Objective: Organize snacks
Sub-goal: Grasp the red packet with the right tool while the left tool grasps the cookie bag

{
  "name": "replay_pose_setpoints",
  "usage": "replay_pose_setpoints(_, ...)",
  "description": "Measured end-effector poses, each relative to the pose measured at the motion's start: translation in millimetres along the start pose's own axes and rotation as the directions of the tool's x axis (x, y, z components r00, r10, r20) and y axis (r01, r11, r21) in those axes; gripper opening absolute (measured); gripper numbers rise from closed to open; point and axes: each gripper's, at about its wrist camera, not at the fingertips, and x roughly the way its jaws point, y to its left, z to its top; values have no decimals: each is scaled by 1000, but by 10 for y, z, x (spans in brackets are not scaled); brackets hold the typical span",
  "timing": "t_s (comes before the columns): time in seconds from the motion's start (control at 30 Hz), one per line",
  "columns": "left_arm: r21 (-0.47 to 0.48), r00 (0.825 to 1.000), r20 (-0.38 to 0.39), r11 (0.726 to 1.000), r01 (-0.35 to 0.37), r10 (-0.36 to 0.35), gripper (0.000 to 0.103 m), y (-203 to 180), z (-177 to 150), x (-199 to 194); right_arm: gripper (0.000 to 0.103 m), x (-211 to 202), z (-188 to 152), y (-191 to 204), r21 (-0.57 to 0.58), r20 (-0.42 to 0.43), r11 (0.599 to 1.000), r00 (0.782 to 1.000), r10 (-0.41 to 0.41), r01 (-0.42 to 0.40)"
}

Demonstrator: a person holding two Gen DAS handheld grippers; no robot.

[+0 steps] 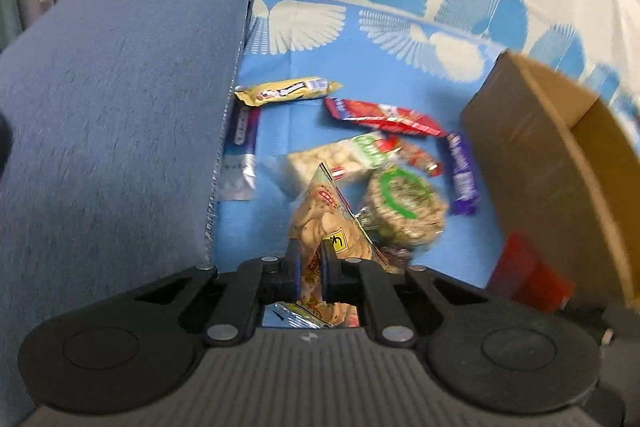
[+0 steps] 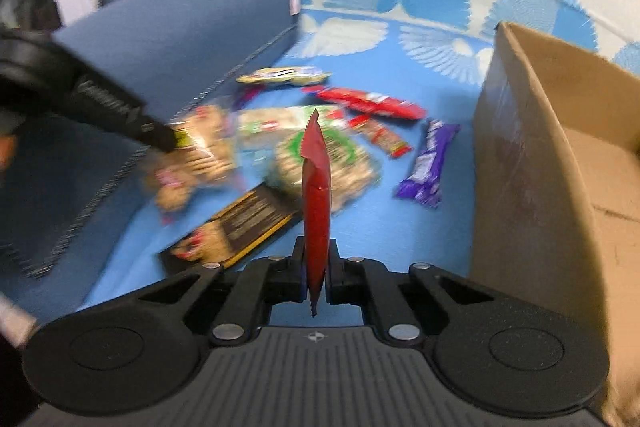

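Left wrist view: left gripper jaws nearly together, clamped on a clear bag of biscuits. The bag stands up out of the jaws, its tail hanging below them. Landmark is the cardboard box, open, standing on the blue patterned sheet. All loose snacks lie left of the box on the sheet. Purple bar is closest, just beside the box wall. Long red wrapper sits further left and farther from the camera. Yellow bar is further left again, close to the blue cushion. A pack of pale biscuits with a green label and a round green-ringed pack lie between the held bag and the box. A red blur shows against the box's near corner; can't tell what it is.

Right wrist view: right gripper jaws pinched tight on a thin red packet, held edge-on and upright, serrated end up. It's left of the box, not over the opening. The purple bar lies on the sheet just beside the box wall. The long red wrapper and yellow bar are further left of the box. A dark yellow-edged pack lies flat, well left of the box. The left gripper comes in from far left gripping the biscuit bag, blurred, well apart from the box.
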Motion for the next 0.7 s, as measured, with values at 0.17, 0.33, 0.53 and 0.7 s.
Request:
replay_pose_setpoints(0.17,-75,992,-23,990,119,-121,9,4,-34,-56,8,-305,-188,81,-43,-73,983,982,175,-179)
replay_pose_setpoints(0.33,-41,991,-98,995,91,-94,12,-96,-61,87,13,-215,-343,103,-27,-132,975,968,215,-220)
replay_pose_setpoints(0.53,-40,988,-130,996,75,-80,36,-69,-67,188,45,-61,-319,-59,42,-130,988,980,153,-148)
replay_pose_setpoints(0.7,-37,985,-155,996,76,-81,54,-87,-72,248,68,-48,-320,-106,65,-112,991,986,122,-115)
